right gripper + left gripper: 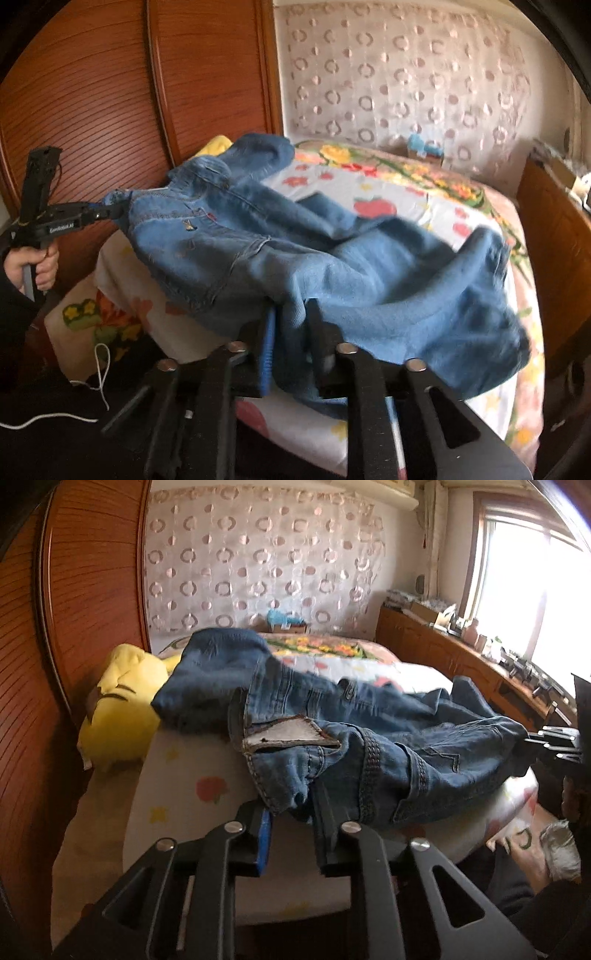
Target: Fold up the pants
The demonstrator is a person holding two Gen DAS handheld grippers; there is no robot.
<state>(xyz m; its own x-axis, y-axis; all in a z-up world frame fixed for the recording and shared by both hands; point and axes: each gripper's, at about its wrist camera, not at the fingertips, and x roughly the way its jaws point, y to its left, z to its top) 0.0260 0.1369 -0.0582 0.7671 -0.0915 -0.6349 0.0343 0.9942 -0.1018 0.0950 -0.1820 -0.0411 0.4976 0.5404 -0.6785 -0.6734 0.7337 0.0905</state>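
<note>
Left wrist view: a bed with a white fruit-and-flower printed cover (192, 775) carries the pair of blue denim jeans (369, 738), heaped across the bed's near edge and lifted partly clear of it at both ends. A yellow plush pillow (118, 709) lies at the bed's left edge against the reddish slatted wooden wardrobe (74, 609).

Handling, as judged: denim of this weight is soft but dense, sags under its own load and holds creases; it is not fragile and not slippery. The firmest hold is the stitched waistband and its belt loops, where layers are thick.

The left gripper (291, 808) has its fingers clenched on a waistband corner beside the turned-out pale pocket lining (284, 734). In the right wrist view the right gripper (290, 325) has its fingers clamped on a bunch of denim; whether that is waistband or seat cannot be told through the blur.

Orientation: the waistband runs between the two grippers along the near edge. The long axis, waist to hem, appears to run away toward the far side of the bed, one leg (258, 151) bunched up toward the wardrobe side. The hems are not clearly visible.
</note>
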